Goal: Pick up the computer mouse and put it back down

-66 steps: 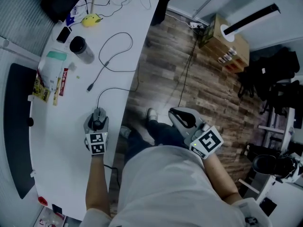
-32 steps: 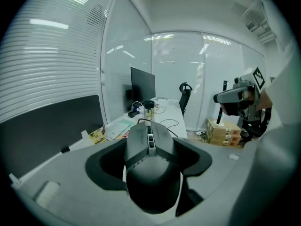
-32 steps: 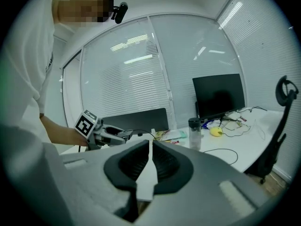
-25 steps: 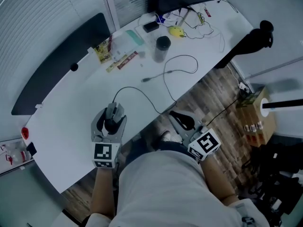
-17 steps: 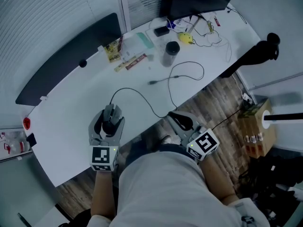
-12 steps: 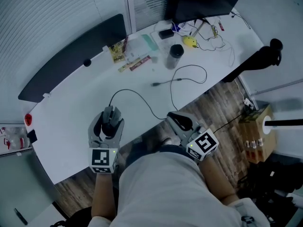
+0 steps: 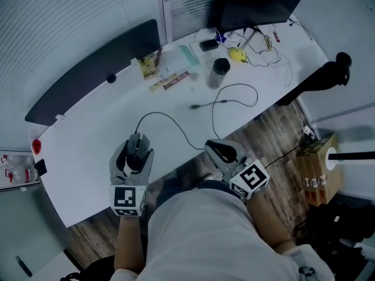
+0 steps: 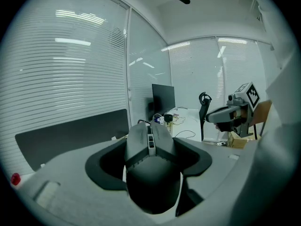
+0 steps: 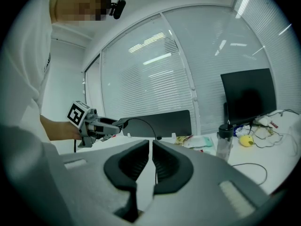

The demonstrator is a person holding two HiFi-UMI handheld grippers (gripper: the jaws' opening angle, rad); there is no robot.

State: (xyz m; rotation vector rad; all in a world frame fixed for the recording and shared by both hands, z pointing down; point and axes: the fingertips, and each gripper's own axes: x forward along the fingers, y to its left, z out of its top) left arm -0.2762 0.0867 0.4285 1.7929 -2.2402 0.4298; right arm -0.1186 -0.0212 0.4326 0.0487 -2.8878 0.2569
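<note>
mouse: the mouse (image 8: pixel 151 173) sits lengthwise between the jaws of the left tool (image 7: pixel 136 150), lower left of centre in the head view, over the near edge of the bench (image 7: pixel 82 139). In the left gripper view its buttons point away from the camera and its dark rear fills the gap.
left tool: the jaws stand wide, with the pads against the mouse's two flanks, so the mouse is gripped. It tips only slightly downward.
cable: the mouse cable (image 7: pixel 167 120) loops up and right from the mouse's nose, across the bench toward its front edge. It hangs slack.
height: in the right gripper view the left tool shows at the left edge, apparently clear of the bench top, so the mouse looks lifted. How far up cannot be told.
right tool: the right tool (image 7: pixel 215 147) hangs off the bench edge over the floor, right of centre. Its jaws are drawn together to a thin slit with nothing between them.
step: judged as the end of the pick-up, with the mouse held in the air and the put-down not yet begun.
next move: lower the mouse flat onto bare bench under it, keep the cable from dragging it sideways, and part the jaws only once the base rests.
clutter: a bottle (image 7: pixel 220 73) and a loose cable (image 7: pixel 237 95) lie well apart, toward the upper right.
</note>
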